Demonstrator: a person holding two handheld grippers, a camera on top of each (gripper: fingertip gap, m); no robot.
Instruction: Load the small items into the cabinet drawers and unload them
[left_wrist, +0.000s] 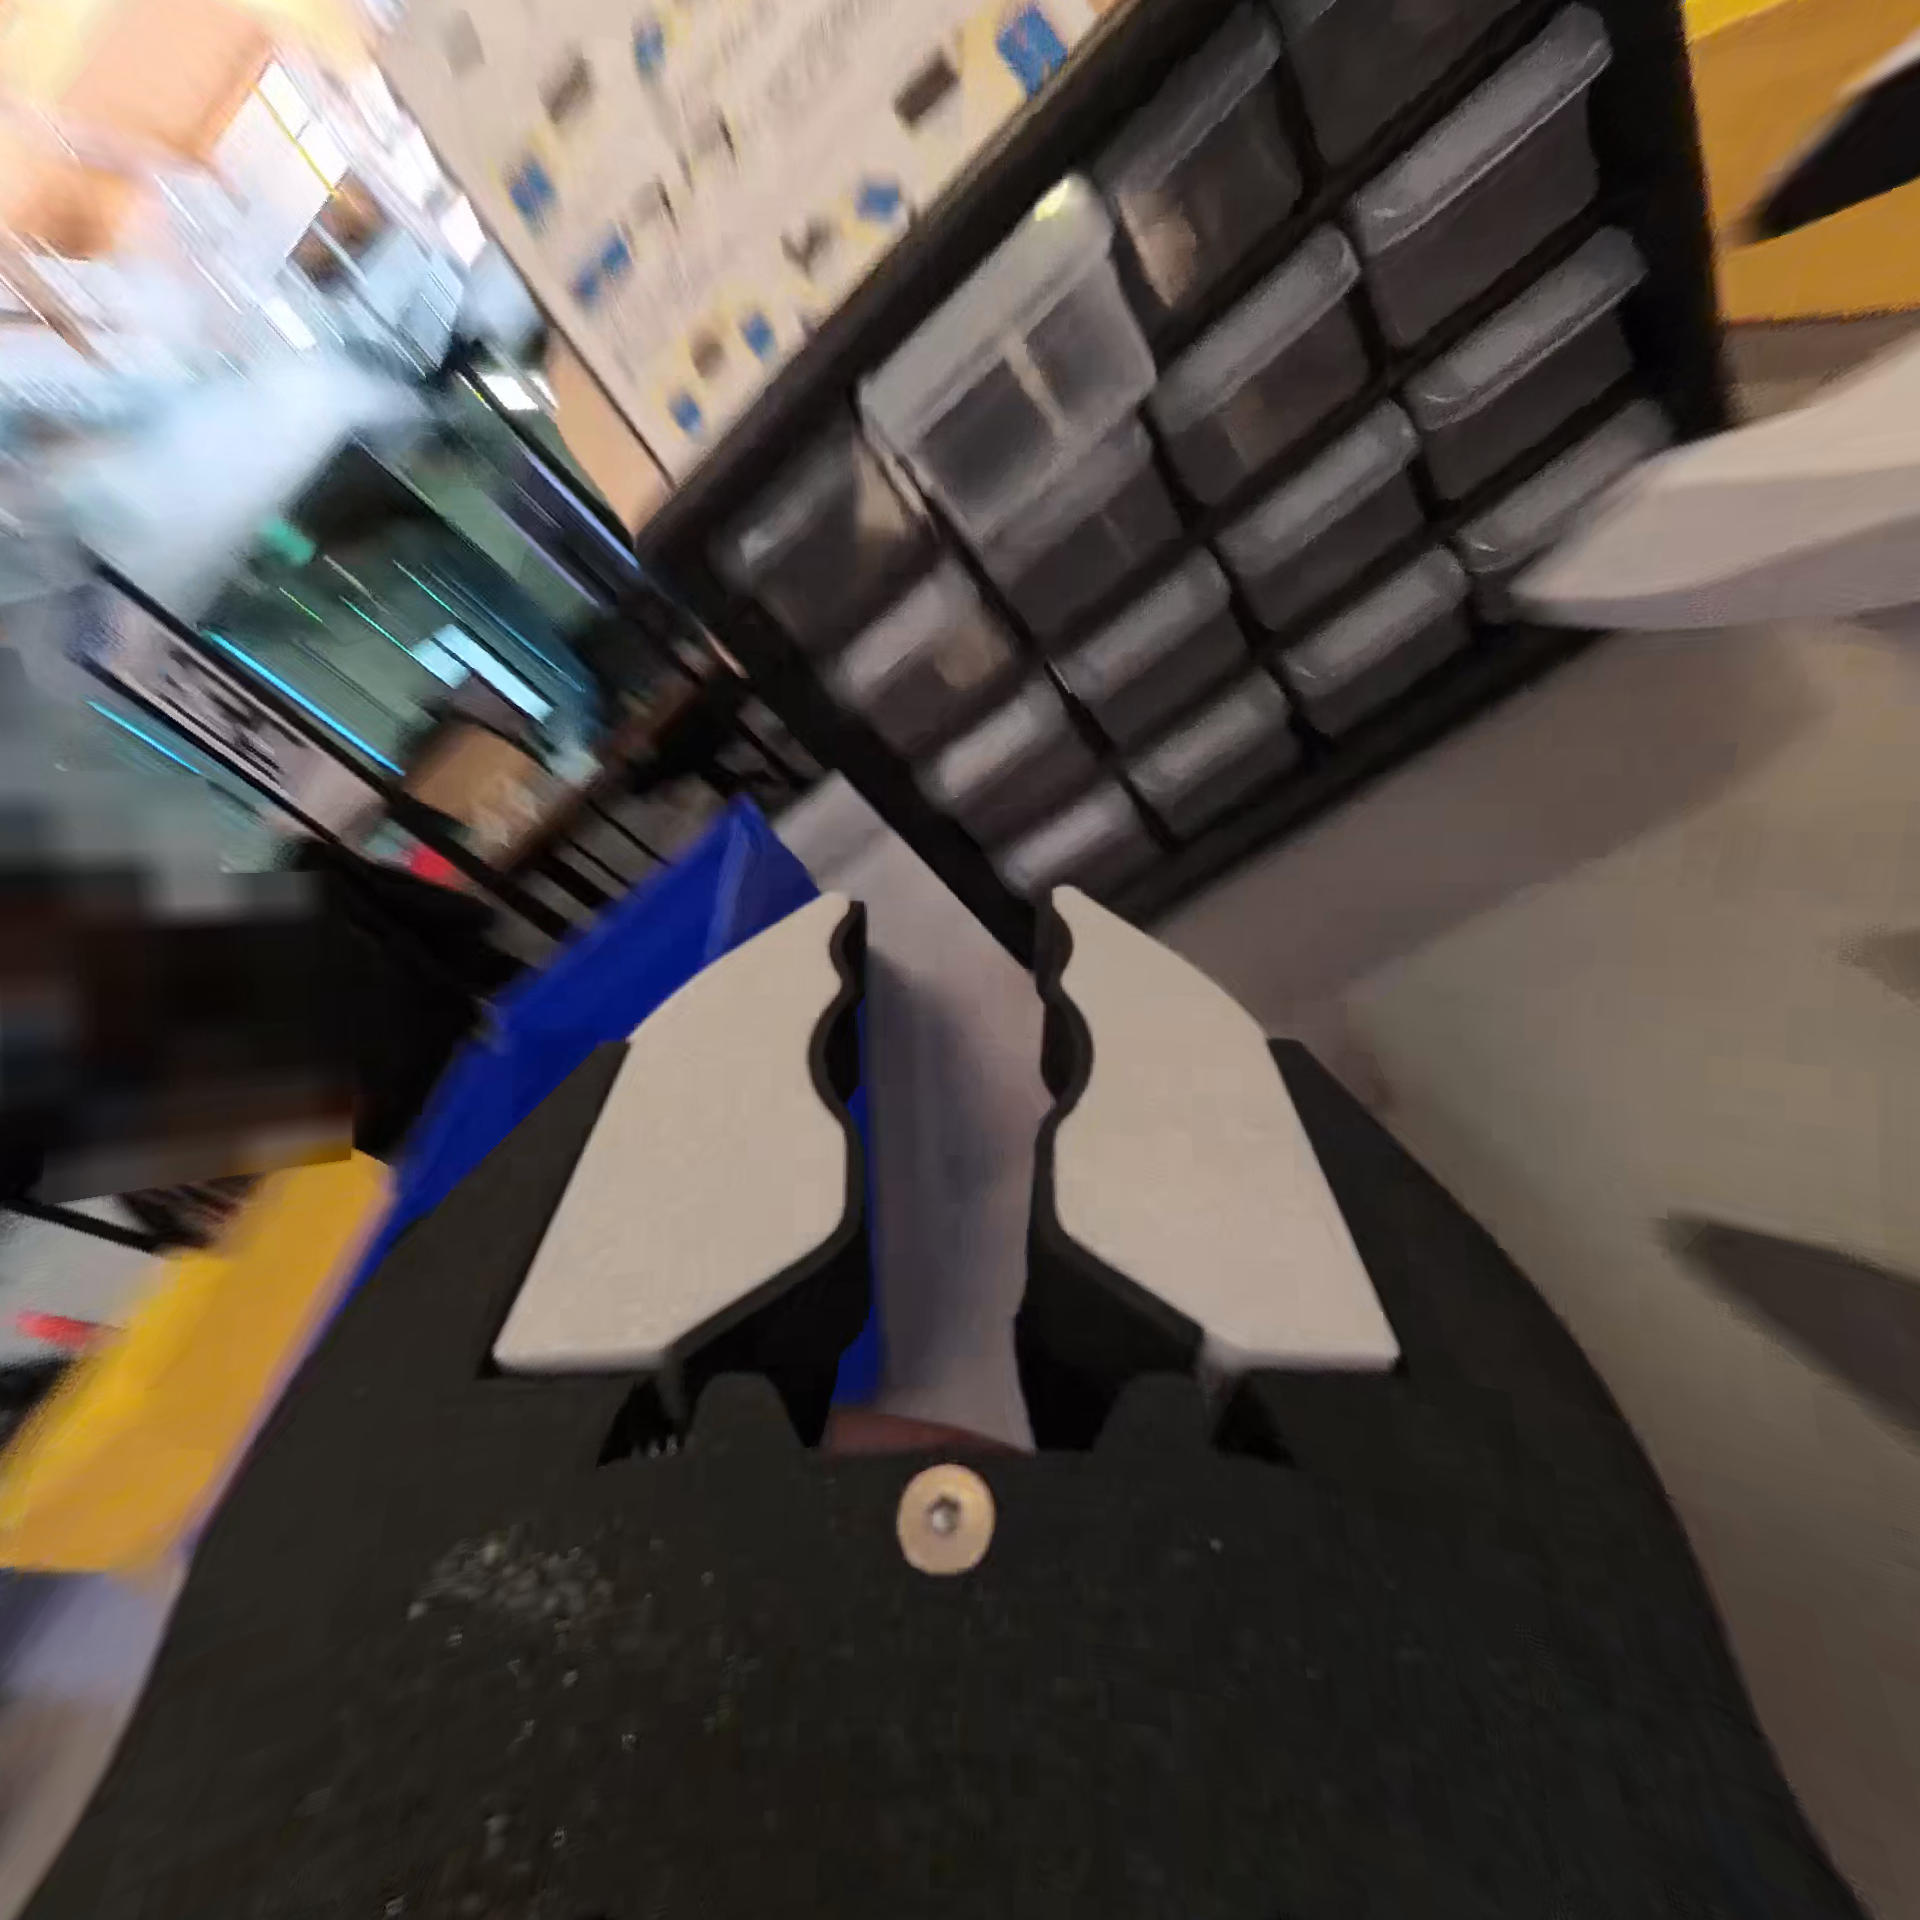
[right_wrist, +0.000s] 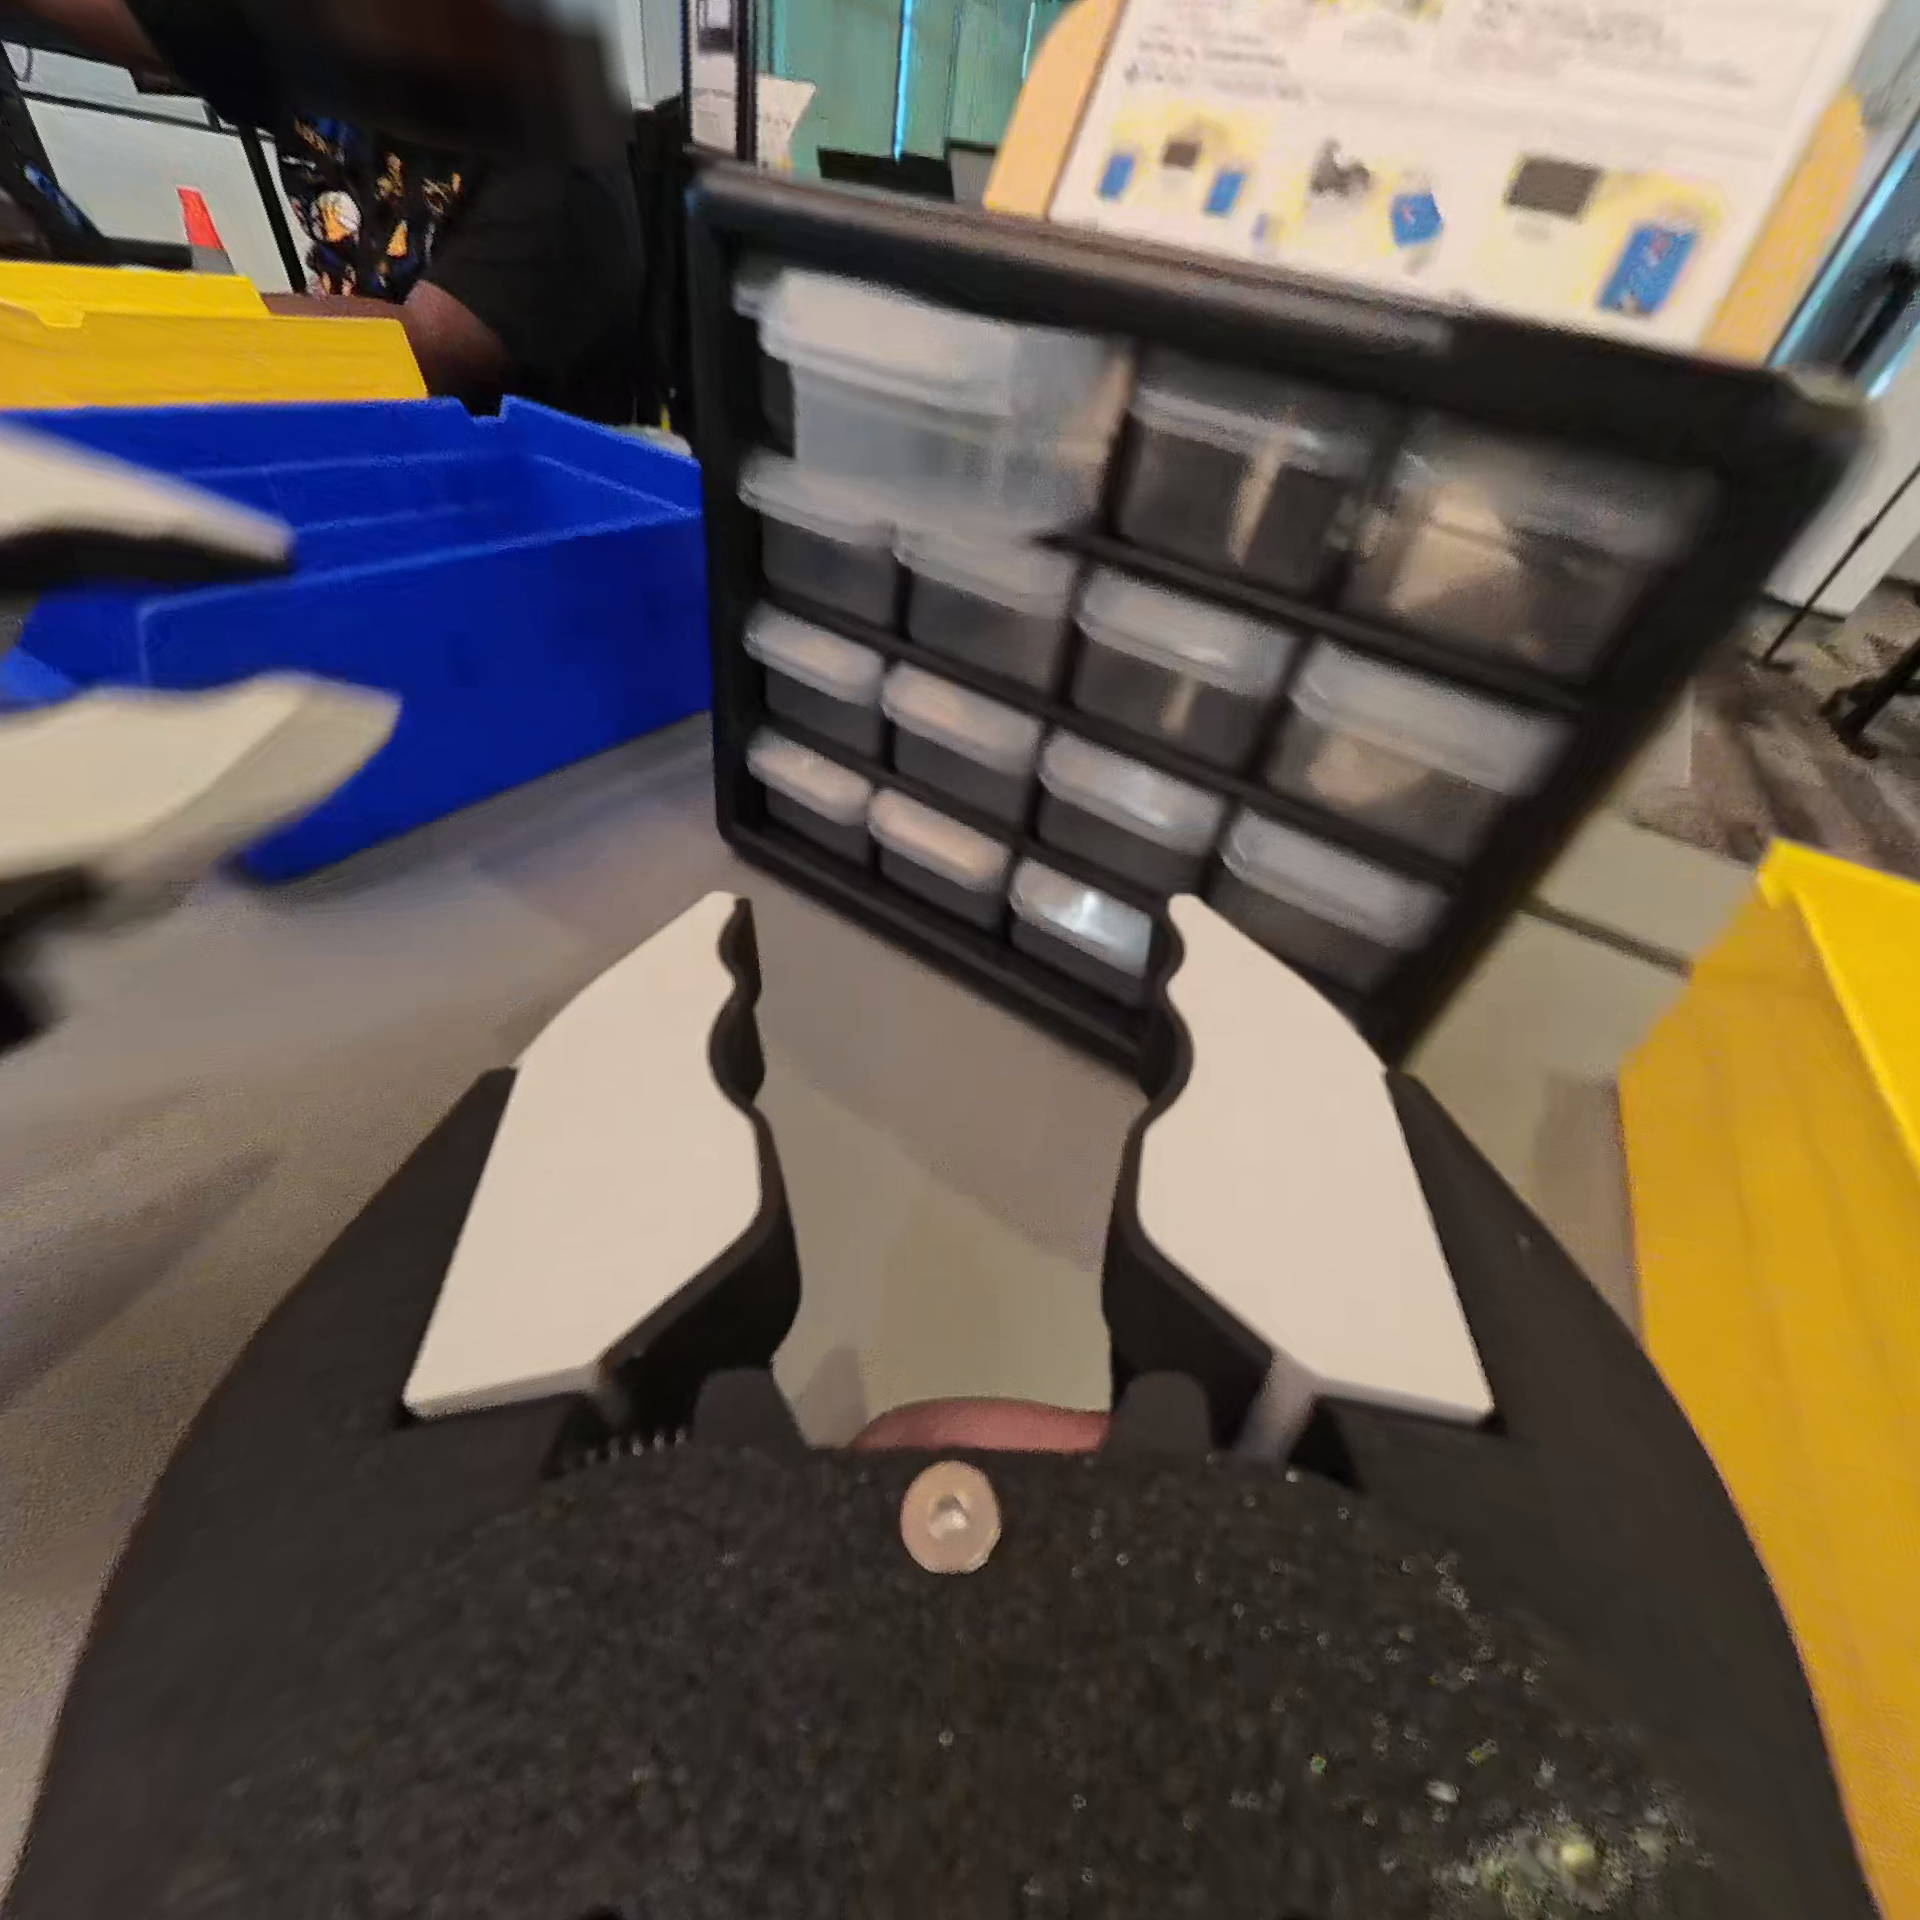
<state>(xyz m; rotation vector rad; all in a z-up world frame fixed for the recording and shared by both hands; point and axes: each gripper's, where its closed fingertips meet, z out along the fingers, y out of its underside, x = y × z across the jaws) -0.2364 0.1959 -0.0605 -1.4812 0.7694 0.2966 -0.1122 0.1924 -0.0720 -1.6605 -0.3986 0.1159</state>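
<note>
A: Start with the left tongs (left_wrist: 951, 914). How do they stand?

B: Apart by a narrow gap, with nothing between the pale fingers (left_wrist: 707, 1143). Through the gap you see only blurred grey bench (left_wrist: 1507, 1039) and a strip of the blue bin (left_wrist: 623, 987) just behind the left finger. The whole left wrist view is tilted and smeared.

A: And the right tongs (right_wrist: 956, 914)?

B: Spread wider, also empty. They hover over bare bench (right_wrist: 416, 1039), pointing at the lower rows of the cabinet (right_wrist: 1143, 281).

A: Where does the cabinet sit?

B: Upright on the bench, just ahead of the right tongs: a black frame with rows of clear plastic drawers. One top-row drawer (right_wrist: 935, 416), second from the left as far as I can tell, sticks out from the frame; the others look pushed in. Blur hides whether any drawer holds small items.

A: Do the two tongs see each other?

B: Yes. The left tongs show at the left edge of the right wrist view, in front of the blue bin, apart from the cabinet. The right ones enter the left wrist view from the right edge, near the cabinet's lower drawers.

A: Anything farther out?

B: The blue bin stands left of the cabinet, a yellow bin (right_wrist: 187, 343) behind it, another yellow bin (right_wrist: 1787, 1247) at the right. A printed poster (right_wrist: 1455, 135) leans behind the cabinet.
</note>
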